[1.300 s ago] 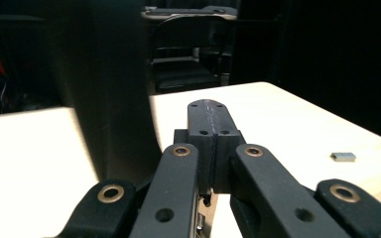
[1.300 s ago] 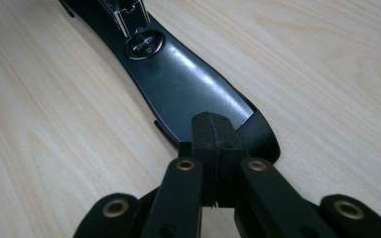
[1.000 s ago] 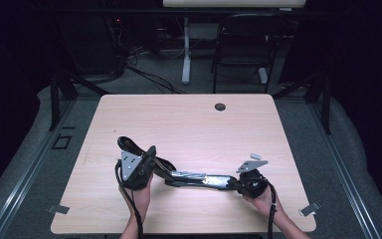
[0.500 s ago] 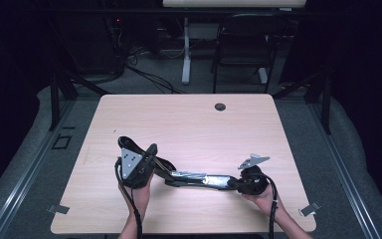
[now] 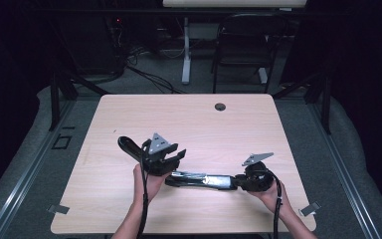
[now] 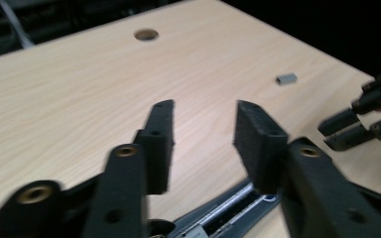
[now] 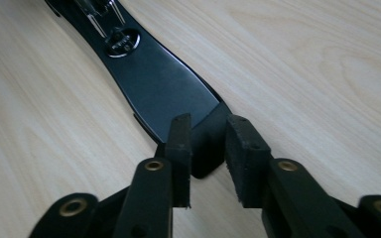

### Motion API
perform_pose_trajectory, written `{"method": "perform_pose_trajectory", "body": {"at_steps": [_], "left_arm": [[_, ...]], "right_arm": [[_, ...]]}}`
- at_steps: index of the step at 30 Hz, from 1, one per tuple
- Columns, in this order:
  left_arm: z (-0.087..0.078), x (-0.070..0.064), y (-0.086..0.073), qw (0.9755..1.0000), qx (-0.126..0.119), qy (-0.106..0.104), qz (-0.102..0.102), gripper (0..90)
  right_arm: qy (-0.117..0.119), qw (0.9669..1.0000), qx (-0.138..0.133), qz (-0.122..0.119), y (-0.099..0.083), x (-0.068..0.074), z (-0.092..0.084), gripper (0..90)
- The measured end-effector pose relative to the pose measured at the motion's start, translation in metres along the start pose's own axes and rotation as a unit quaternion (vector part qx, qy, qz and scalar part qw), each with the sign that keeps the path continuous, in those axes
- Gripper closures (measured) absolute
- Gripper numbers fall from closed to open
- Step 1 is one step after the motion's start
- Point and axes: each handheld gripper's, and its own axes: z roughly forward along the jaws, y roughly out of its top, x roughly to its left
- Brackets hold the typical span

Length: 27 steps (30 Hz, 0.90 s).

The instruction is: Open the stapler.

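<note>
Looking down from the high view: I see a pale wood-grain table point(image 5: 189, 114) with a long black and silver stapler-like tool point(image 5: 204, 180) lying flat near its front edge, running left to right.
Left side: the left hand point(image 5: 149, 181) holds the left gripper point(image 5: 176, 155) over the tool's left end, grey three-cornered plate on top.
Right side: the right hand point(image 5: 271, 196) holds the right gripper point(image 5: 238, 181) at the tool's right end, jaws pointing left along it.
Left gripper view: the left gripper point(image 6: 206, 106) has its jaws spread wide with bare table between them and nothing held. The tool's silver rail point(image 6: 228, 208) passes below the jaws.
Extra from this view: a small grey block point(image 6: 286, 78) sits on the table beyond the jaws, too small for me to pick out from above. The round hole in the tabletop point(image 6: 146, 34) lies farther off, and the other gripper's jaws come in at the right edge.
Right gripper view: the right gripper point(image 7: 209, 121) has its jaws drawn close, a narrow gap left. The glossy black flat end of the tool point(image 7: 163, 84) runs into that gap.
Grip on the right: I cannot tell whether the pads actually pinch the tool.
Detail missing from above: a chrome hinge part on the tool's far stretch.
</note>
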Motion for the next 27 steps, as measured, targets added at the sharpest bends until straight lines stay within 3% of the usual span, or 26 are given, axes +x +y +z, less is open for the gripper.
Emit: {"method": "perform_pose_trajectory", "body": {"at_steps": [4, 10, 13, 17, 20, 22, 25, 27], "left_arm": [[0.008, -0.003, 0.017, 0.9990, 0.036, -0.019, 0.018, 43.8], [0.029, -0.006, 0.038, 0.9940, 0.090, -0.040, 0.048, 24.9], [0.037, -0.004, 0.046, 0.9904, 0.115, -0.049, 0.059, 18.5], [0.039, 0.002, 0.055, 0.9872, 0.135, -0.057, 0.064, 14.2], [0.042, 0.007, 0.057, 0.9847, 0.148, -0.062, 0.067, 10.9], [0.044, 0.009, 0.055, 0.9817, 0.163, -0.067, 0.071, 8.7], [0.043, 0.011, 0.047, 0.9797, 0.173, -0.069, 0.075, 5.8], [0.038, 0.010, 0.040, 0.9792, 0.172, -0.081, 0.071, 3.4]], "right_arm": [[-0.018, 0.9998, 0.006, -0.003, 0.002, 0.000, -0.002, 68.3], [-0.015, 0.9998, 0.013, -0.001, 0.007, -0.001, -0.007, 53.7], [-0.039, 0.9990, 0.021, -0.010, 0.009, -0.003, -0.009, 41.5], [-0.046, 0.9983, 0.033, -0.017, 0.010, -0.006, -0.012, 36.2], [-0.052, 0.9971, 0.049, -0.026, 0.012, -0.007, -0.011, 23.7], [-0.043, 0.9971, 0.060, -0.019, 0.012, -0.008, -0.012, 16.1], [-0.032, 0.9975, 0.062, -0.009, 0.012, -0.008, -0.012, 13.4], [-0.036, 0.9970, 0.068, 0.001, 0.012, -0.008, -0.015, 10.0]]}}
